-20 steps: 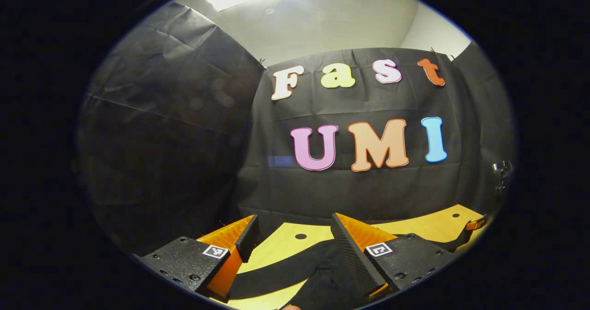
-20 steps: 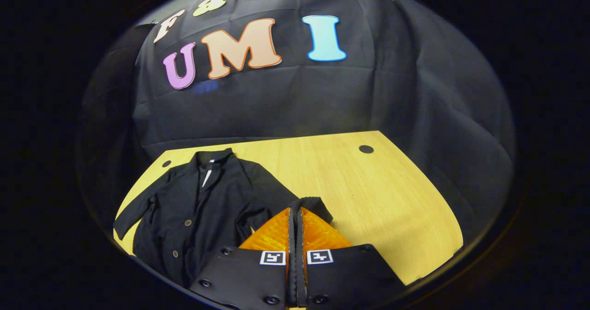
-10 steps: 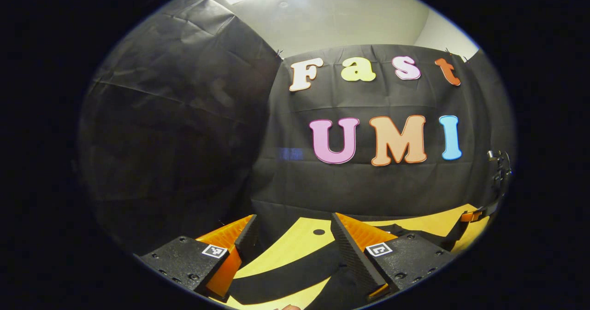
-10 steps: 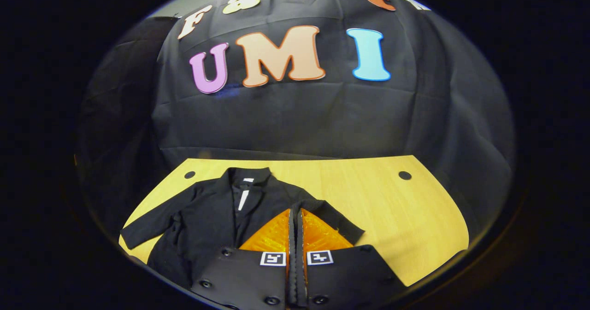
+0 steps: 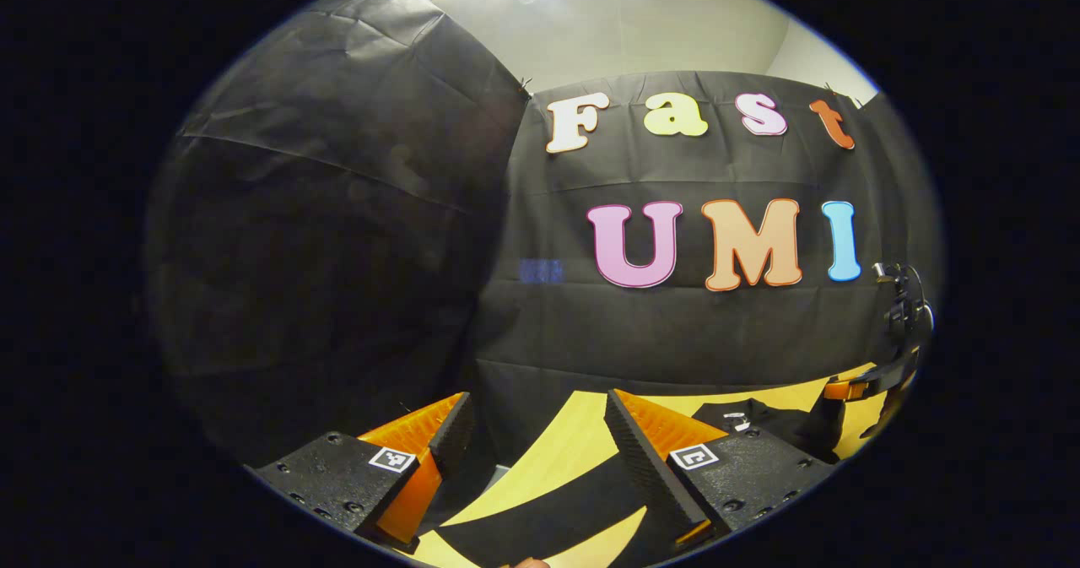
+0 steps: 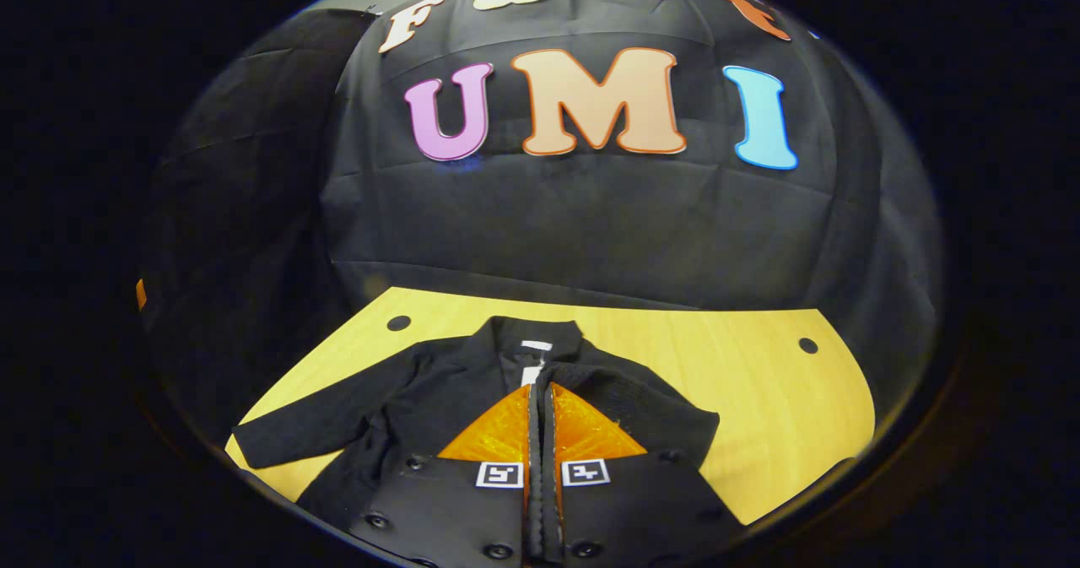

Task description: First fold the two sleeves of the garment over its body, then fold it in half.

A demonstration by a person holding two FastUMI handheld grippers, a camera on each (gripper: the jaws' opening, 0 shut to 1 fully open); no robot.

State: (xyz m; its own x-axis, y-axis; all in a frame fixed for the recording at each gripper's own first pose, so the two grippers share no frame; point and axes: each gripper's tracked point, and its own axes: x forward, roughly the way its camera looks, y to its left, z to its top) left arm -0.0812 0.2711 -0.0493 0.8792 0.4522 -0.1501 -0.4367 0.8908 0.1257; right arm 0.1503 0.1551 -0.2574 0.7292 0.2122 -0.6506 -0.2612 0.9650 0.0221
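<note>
While the right gripper [image 6: 541, 399] had its two fingers pressed together at the bottom of the right gripper view, dark cloth lay bunched right at their tips, so it looked to be pinching the garment's right sleeve [image 6: 650, 412], though the cloth between the pads could not be made out. That sleeve already lay doubled across the chest of the black jacket [image 6: 422, 403], just below the collar [image 6: 533, 336]. The sound course, to my mind, was to lay the cuff flat on the body before letting go, keeping the fold line along the shoulder seam so no ridge built up. The left gripper [image 5: 536, 420] stood with its fingers wide apart and nothing between them, poised above the other sleeve [image 5: 548, 513], which stretched out over the yellow table [image 6: 759, 408]; it ought to drop onto the cuff end, not mid-sleeve. By count: one jacket, two sleeves, one folded over and one still spread, two grippers, one table, and two round holes [image 6: 398, 323] near its far edge, before the black cloth wall [image 6: 591, 230].
</note>
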